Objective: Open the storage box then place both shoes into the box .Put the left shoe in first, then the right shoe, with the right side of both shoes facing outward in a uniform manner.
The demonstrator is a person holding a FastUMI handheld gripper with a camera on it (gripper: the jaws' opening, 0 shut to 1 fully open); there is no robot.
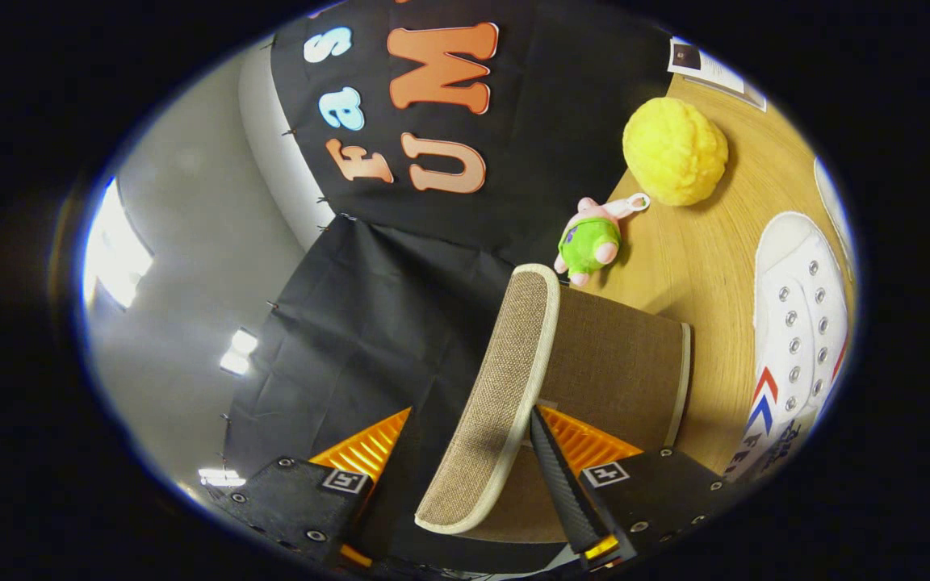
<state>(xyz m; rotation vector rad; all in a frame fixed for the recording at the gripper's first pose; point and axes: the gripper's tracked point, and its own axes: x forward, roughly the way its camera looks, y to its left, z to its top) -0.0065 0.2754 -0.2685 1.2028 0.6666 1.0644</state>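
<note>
Gripper [465, 452] spread wide around the raised lid [497, 395] of the brown fabric storage box [618, 363], one finger just touching its inner face. Beyond, on the wooden table [699, 258]: green plush toy [590, 240], yellow fluffy ball [673, 150], white shoe [796, 339] at right. Black cloth wall [368, 323], grey ceiling with lights [114, 254] at left.

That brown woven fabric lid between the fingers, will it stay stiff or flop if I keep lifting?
The brown woven fabric lid with pale trim looks board-stiffened: its face stays flat while raised between the gripper fingers. It is probably light, being thin. The coarse weave should resist slipping, though one finger seems to touch only an edge.
</note>
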